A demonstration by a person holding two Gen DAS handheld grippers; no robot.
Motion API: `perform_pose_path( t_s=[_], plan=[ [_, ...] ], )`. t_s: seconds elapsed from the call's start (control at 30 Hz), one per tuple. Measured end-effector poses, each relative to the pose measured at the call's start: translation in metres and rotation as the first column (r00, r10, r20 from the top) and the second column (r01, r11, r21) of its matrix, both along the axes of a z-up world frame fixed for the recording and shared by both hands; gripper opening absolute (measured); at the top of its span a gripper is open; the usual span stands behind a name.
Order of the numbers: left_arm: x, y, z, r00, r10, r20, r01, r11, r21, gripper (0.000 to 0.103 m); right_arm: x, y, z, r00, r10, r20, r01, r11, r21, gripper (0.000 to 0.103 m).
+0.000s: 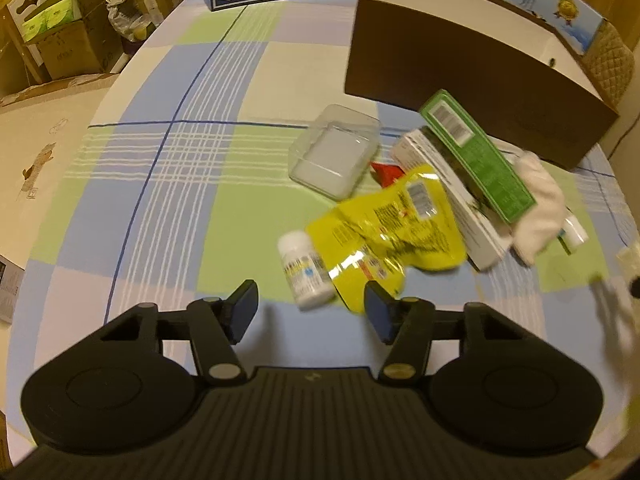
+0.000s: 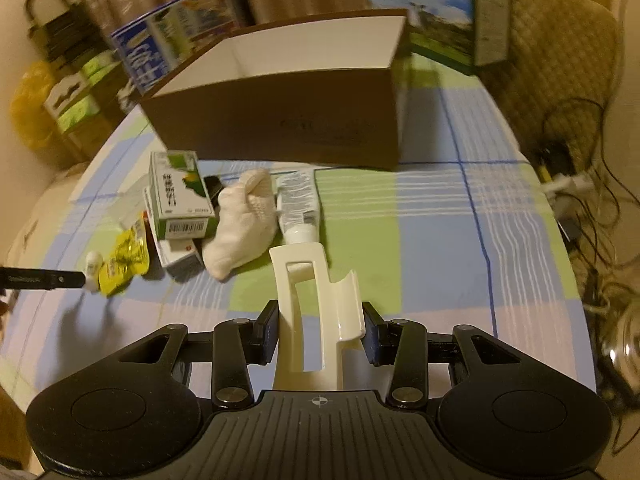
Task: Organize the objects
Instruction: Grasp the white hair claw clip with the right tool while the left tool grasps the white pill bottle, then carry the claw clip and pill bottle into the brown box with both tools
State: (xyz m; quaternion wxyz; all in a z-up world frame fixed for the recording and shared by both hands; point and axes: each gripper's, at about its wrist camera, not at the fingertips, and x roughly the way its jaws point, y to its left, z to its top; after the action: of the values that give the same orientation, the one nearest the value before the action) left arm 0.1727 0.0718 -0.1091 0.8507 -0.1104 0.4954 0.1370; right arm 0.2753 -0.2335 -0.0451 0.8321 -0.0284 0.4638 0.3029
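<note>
Small white bottle (image 1: 306, 270): on surface, just ahead of left tool (image 1: 311, 312), jaws partly apart, nothing gripped. Right tool (image 2: 320, 330): clamped on cream plastic clip (image 2: 316, 312), near brown box (image 2: 280, 120)

- The left gripper (image 1: 310, 310) is hovering above the checked tablecloth (image 1: 168, 184), jaws apart, nothing between them.
- A small white pill bottle (image 1: 305, 271) is lying beside a crumpled yellow foil pouch (image 1: 394, 232).
- A clear plastic tray (image 1: 334, 151) is sitting near the brown cardboard box (image 1: 460, 80).
</note>
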Motion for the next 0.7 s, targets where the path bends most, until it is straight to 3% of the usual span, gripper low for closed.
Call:
perform_pose_path(
  t_s=[0.17, 0.47, 0.7],
  plan=[
    [0.017, 0.012, -0.010, 1.000, -0.019, -0.012, 0.019, 1.000, -0.022, 0.037, -0.003, 0.000, 0.002, 0.998, -0.064, 0.006, 0.064, 0.998, -0.015, 0.038],
    [0.027, 0.020, -0.024, 0.998, -0.050, -0.046, 0.047, 0.997, -0.063, 0.029, -0.008, -0.005, 0.008, 0.990, -0.140, 0.013, 0.140, 0.990, -0.029, 0.039],
    [0.024, 0.024, -0.029, 0.997, -0.053, -0.051, 0.049, 0.996, -0.080, 0.022, -0.006, -0.001, 0.008, 0.990, -0.141, 0.011, 0.141, 0.990, -0.029, 0.038]
  ],
)
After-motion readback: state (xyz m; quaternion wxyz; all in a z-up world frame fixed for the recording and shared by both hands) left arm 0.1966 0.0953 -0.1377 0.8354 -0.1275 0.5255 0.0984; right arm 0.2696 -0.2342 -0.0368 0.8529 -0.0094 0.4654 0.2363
